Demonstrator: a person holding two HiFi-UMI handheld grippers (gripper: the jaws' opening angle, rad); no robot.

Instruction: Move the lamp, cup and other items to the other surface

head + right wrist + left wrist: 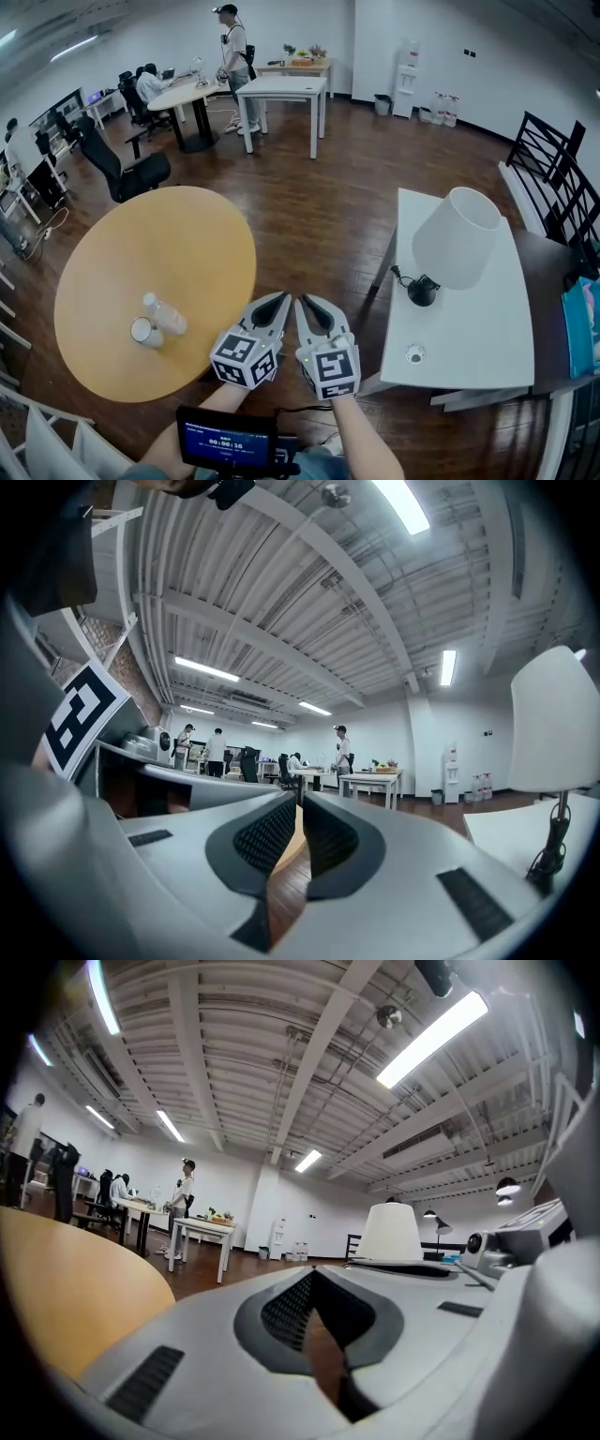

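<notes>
A lamp with a white shade (pixel 456 237) and a black base (pixel 422 291) stands on the white rectangular table (pixel 487 347) at the right. On the round wooden table (pixel 169 262) at the left, a small cup (pixel 142 331) stands next to a clear bottle (pixel 166 315) lying on its side. Both grippers hang side by side above the wooden floor between the two tables. The left gripper (pixel 281 298) is shut and empty, as is the right gripper (pixel 305 302). The left gripper view looks past its jaws (pixel 314 1274) to the lamp shade (pixel 391 1232). The right gripper (pixel 298 803) has the shade (pixel 558 719) at its right.
A small round fitting (pixel 414 354) sits in the white table near its front edge. Beyond it are a dark surface (pixel 548 281), blue books (pixel 581 328) and black chairs (pixel 553 169). An office chair (pixel 122 169), more tables and people are farther back.
</notes>
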